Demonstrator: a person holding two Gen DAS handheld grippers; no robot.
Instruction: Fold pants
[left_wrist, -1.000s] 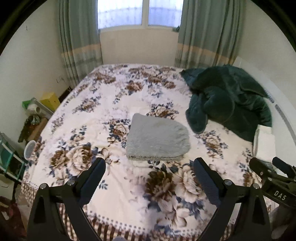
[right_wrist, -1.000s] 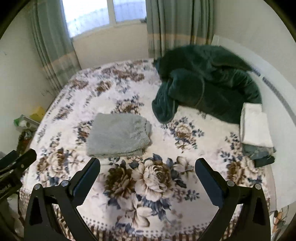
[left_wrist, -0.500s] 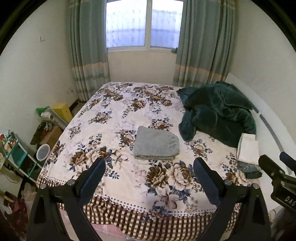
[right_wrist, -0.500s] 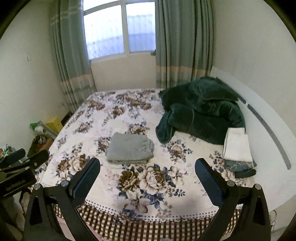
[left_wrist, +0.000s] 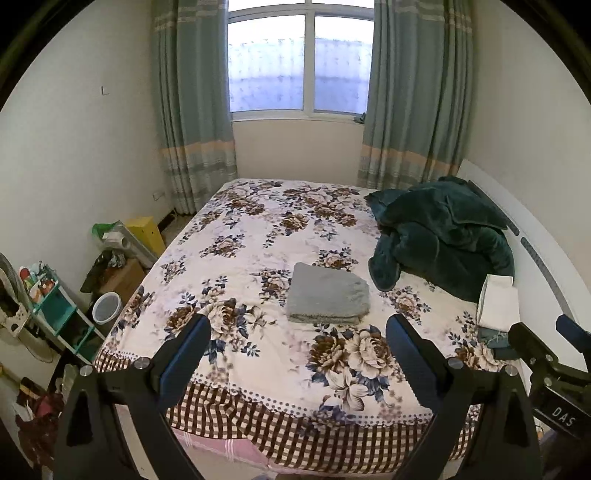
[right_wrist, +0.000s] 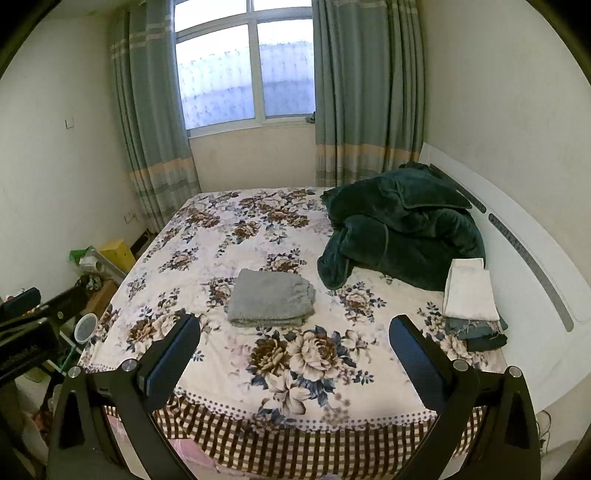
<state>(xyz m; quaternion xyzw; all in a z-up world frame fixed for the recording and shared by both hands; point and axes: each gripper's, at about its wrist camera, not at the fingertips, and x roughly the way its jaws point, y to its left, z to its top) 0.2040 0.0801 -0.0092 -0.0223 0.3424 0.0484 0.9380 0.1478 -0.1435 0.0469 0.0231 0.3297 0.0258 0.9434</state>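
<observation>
- Holding your left gripper (left_wrist: 297, 328) above the foot of the bed (left_wrist: 258, 373), you have its jaws spread wide with nothing between them.
- Your right gripper (right_wrist: 294, 326) hangs the same way, jaws wide apart and empty, well short of the mattress edge.
- The grey pants (left_wrist: 328, 294) lie folded in a neat rectangle near the middle of the floral bedspread, touched by neither gripper.
- A dark green blanket (right_wrist: 402, 225) sits heaped toward the headboard side, near the pants but apart from them.
- A folded white cloth (right_wrist: 469, 290) rests on darker folded garments (right_wrist: 476, 330) by the bed's right edge.
- On the floor to the left you have a yellow box (left_wrist: 146, 232) and a teal shelf (left_wrist: 61, 317).
</observation>
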